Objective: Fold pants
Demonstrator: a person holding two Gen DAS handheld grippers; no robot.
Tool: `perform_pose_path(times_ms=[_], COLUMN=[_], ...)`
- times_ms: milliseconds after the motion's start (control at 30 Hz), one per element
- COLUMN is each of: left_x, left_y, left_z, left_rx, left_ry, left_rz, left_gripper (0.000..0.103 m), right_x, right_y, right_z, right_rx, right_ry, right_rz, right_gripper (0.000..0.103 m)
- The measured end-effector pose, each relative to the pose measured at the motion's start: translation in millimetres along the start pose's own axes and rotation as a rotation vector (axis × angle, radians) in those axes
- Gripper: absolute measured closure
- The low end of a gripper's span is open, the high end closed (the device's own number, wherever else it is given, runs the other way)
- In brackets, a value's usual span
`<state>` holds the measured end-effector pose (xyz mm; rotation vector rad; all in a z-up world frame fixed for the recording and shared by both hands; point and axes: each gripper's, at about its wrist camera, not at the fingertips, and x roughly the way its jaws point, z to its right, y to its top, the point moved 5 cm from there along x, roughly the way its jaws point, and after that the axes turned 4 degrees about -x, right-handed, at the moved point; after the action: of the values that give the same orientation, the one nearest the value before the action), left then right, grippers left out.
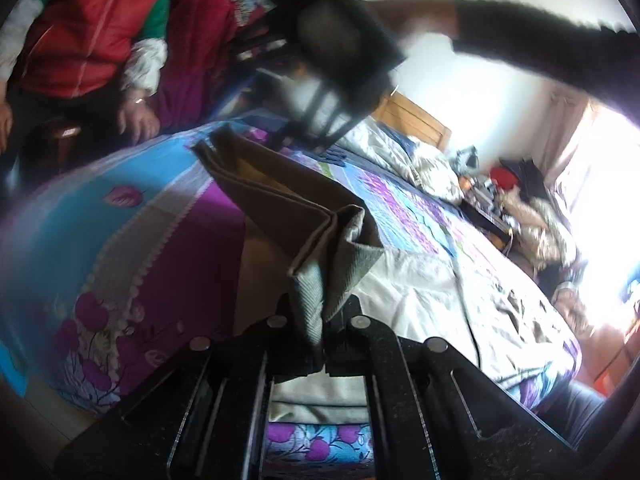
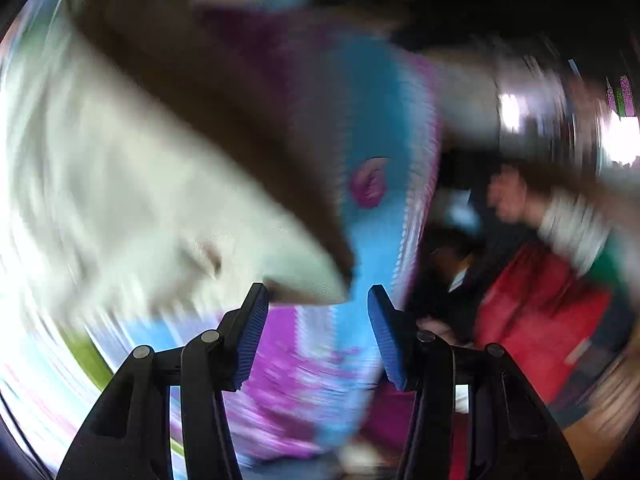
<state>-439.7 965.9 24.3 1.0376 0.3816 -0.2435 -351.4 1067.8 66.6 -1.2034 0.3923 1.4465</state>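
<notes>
Left tongs (image 1: pixel 320 316) clamped on a corner of the brown pants (image 1: pixel 280 200), lifted above the bed (image 1: pixel 420 216). Right tongs (image 2: pixel 318 332) apart, empty, pants (image 2: pixel 224 100) just ahead; view heavily blurred.

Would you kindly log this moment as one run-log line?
left gripper: shut on pants | right gripper: open, empty | pants over bed

Right wrist view motion-blurred; pants (image 2: pixel 224 128) edges smeared.

Bright window (image 1: pixel 600 184) lights a white wall (image 1: pixel 460 80) behind a wooden headboard (image 1: pixel 416 118).
</notes>
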Motion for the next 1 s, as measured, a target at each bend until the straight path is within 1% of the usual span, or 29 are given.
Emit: perform_pose_path(times_ms=[33,100,167,233,300,333,367,433,467,533,600,633,733,800,867,900,933,1000], left_x=[2,7,12,15,19,20,21,21,21,20,22,23,26,28,28,28,26,23], left_y=[0,-4,-8,-11,-12,-13,-12,-11,-11,-11,-13,-13,-16,-18,-17,-17,-16,-12], left_z=[7,20,30,36,41,44,45,43,44,46,53,57,72,76,73,71,68,64], left_rx=[0.028,0.094,0.131,0.152,0.164,0.165,0.166,0.166,0.169,0.181,0.201,0.212,0.256,0.266,0.258,0.252,0.244,0.23], left_ry=[0.0,0.004,-0.007,-0.024,-0.039,-0.045,-0.047,-0.046,-0.046,-0.047,-0.053,-0.058,-0.085,-0.093,-0.09,-0.087,-0.086,-0.08], left_rz=[-0.011,-0.043,-0.068,-0.083,-0.092,-0.092,-0.094,-0.093,-0.092,-0.098,-0.108,-0.113,-0.132,-0.14,-0.137,-0.133,-0.128,-0.115], left_gripper=[0.1,0.099,0.099,0.099,0.099,0.099,0.099,0.099,0.099,0.099,0.099,0.099,0.099,0.099,0.099,0.099,0.099,0.099], right_x=[-1,-13,-28,-40,-54,-60,-68,-79,-86,-94,-97,-98,-97,-94,-93,-91,-89,-84], right_y=[1,4,3,1,6,9,11,12,14,20,27,31,43,46,44,43,37,33], right_z=[-9,-14,-18,-24,-29,-31,-31,-35,-38,-45,-46,-45,-45,-50,-54,-57,-62,-68], right_rx=[-0.072,-0.144,-0.203,-0.276,-0.317,-0.325,-0.32,-0.288,-0.28,-0.307,-0.331,-0.351,-0.387,-0.401,-0.379,-0.374,-0.374,-0.359], right_ry=[-0.024,-0.069,-0.118,-0.161,-0.183,-0.191,-0.194,-0.148,-0.126,-0.107,-0.094,-0.101,-0.069,-0.034,0.007,0.028,0.045,0.05], right_rz=[-0.004,0.006,0.01,-0.001,0.007,0.01,0.001,-0.029,-0.025,-0.026,-0.011,0.0,0.01,0.007,-0.002,-0.016,-0.033,-0.032], right_gripper=[0.048,0.048,0.048,0.045,0.043,0.04,0.038,0.038,0.038,0.035,0.028,0.028,0.025,0.026,0.029,0.033,0.034,0.034])
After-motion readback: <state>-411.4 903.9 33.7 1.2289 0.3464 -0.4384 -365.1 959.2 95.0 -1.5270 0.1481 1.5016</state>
